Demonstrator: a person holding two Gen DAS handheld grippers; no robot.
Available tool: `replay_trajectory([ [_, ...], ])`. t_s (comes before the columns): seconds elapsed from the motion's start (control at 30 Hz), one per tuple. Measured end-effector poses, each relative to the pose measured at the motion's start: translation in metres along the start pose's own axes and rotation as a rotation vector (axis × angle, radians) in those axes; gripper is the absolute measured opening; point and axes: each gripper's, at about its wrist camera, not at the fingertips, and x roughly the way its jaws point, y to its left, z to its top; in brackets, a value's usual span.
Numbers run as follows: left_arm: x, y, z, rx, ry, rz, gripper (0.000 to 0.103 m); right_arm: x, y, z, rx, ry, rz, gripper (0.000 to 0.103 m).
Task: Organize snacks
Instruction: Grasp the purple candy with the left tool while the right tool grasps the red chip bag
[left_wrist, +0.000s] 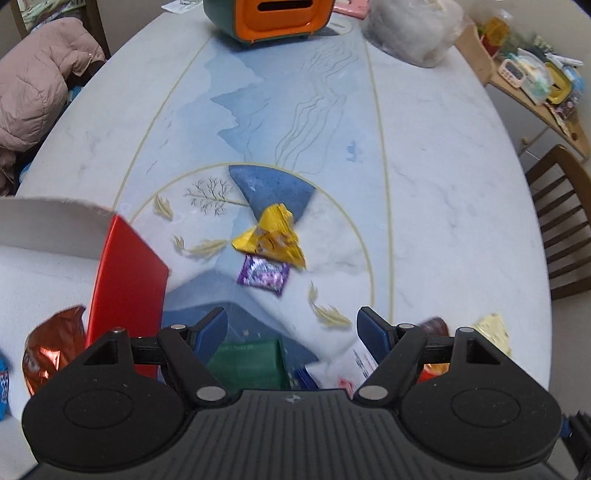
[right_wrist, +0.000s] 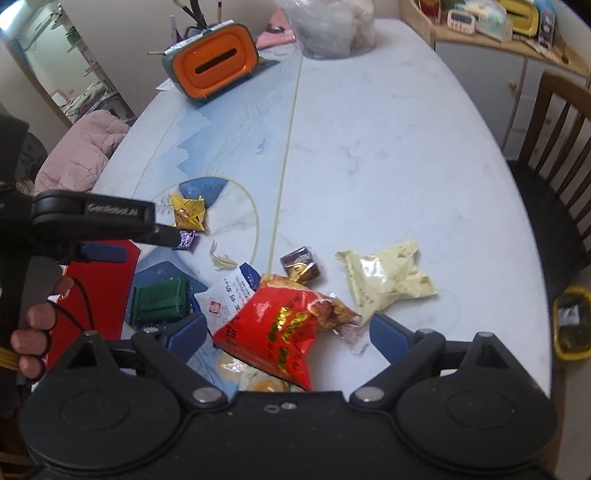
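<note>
My left gripper (left_wrist: 291, 328) is open and empty above a green packet (left_wrist: 247, 365), next to the red-sided box (left_wrist: 127, 280) that holds an orange-brown foil snack (left_wrist: 51, 350). Ahead lie a yellow packet (left_wrist: 273, 236) and a purple packet (left_wrist: 264, 275). My right gripper (right_wrist: 288, 332) is open over a red snack bag (right_wrist: 277, 332), not closed on it. A cream packet (right_wrist: 388, 280), a brown packet (right_wrist: 301, 264), a white sachet (right_wrist: 229, 291) and the green packet (right_wrist: 159, 299) lie around it. The left gripper (right_wrist: 99, 218) shows from the side.
An orange and green tissue box (left_wrist: 273, 16) and a clear plastic bag (left_wrist: 413, 26) stand at the table's far end. A wooden chair (right_wrist: 554, 147) is at the right, a pink jacket (left_wrist: 37, 92) at the left. A cluttered shelf (left_wrist: 532, 77) is beyond the table.
</note>
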Motion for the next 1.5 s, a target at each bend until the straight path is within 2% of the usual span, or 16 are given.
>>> replay_trajectory([
  [0.37,0.045,0.005,0.019,0.012,0.036,0.037,0.076,0.044,0.002,0.012,0.067,0.091,-0.006,0.088],
  [0.5,0.06,0.006,0.021,0.02,0.046,0.048,0.067,0.054,0.004,0.012,0.08,0.119,-0.016,0.087],
  [0.6,0.069,0.008,0.02,0.014,0.052,0.035,0.065,0.059,0.005,0.013,0.086,0.127,-0.021,0.087],
  [0.67,0.074,0.01,0.02,0.007,0.058,0.034,0.06,0.062,0.006,0.013,0.088,0.129,-0.027,0.087],
  [0.77,0.074,0.011,0.023,0.007,0.04,0.031,0.058,0.067,0.007,0.014,0.091,0.134,-0.035,0.087],
  [1.0,0.072,0.011,0.021,0.019,0.026,0.048,0.036,0.067,0.006,0.013,0.085,0.124,-0.055,0.072],
  [1.27,0.066,0.014,0.015,0.015,0.0,0.046,0.025,0.06,0.009,0.01,0.052,0.102,-0.068,0.062],
  [1.5,0.058,0.019,0.008,-0.012,-0.005,0.037,0.024,0.051,0.005,0.006,0.069,0.088,-0.053,0.06],
])
